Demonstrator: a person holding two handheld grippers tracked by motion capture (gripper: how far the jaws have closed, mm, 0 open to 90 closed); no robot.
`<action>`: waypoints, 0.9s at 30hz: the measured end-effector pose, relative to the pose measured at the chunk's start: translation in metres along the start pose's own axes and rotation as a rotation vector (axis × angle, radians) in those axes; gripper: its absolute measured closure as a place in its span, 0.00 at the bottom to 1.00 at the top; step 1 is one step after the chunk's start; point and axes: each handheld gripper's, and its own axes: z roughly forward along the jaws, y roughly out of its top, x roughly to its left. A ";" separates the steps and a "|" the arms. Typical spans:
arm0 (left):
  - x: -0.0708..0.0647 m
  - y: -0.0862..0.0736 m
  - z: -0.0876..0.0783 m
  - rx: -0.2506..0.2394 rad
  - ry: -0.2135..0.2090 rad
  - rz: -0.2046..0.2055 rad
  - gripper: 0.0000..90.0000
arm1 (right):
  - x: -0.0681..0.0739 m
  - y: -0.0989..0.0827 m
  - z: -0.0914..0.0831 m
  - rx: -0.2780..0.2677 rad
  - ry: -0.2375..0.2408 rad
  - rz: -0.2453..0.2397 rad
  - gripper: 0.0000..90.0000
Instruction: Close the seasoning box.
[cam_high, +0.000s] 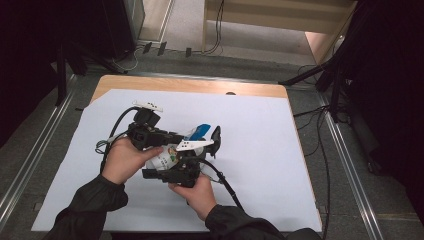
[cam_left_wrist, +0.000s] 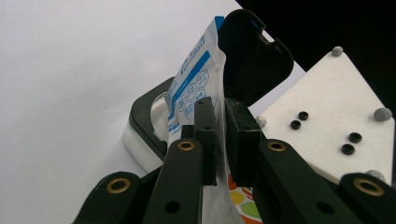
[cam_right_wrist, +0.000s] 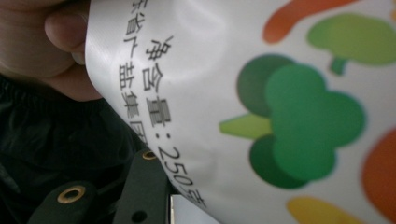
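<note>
The left gripper (cam_left_wrist: 219, 135) pinches the bag (cam_left_wrist: 196, 84), tipped over the open black-lidded box (cam_left_wrist: 144, 116). The right gripper (cam_high: 175, 172) grips the bag's lower part. Pouring seems underway; emptying and closing the lid remain.

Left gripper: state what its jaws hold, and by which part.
The left gripper is shut on the white pouch, jaws pinching it across the middle, below its blue-printed top. The pouch's top points into an open black-lidded container.

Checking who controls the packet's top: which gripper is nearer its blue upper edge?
Left. The left gripper pinches the packet just below its blue edge; the right gripper sits lower, at the printed vegetables.
</note>
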 end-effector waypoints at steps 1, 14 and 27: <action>0.001 -0.001 0.000 0.002 0.005 -0.001 0.95 | 0.000 -0.001 0.001 0.004 -0.007 -0.004 0.74; 0.012 -0.011 -0.002 0.027 -0.012 0.004 0.91 | -0.003 -0.009 0.008 0.071 -0.099 -0.108 0.74; 0.020 -0.016 0.002 0.070 -0.035 0.015 0.88 | -0.005 -0.015 0.011 0.101 -0.154 -0.160 0.74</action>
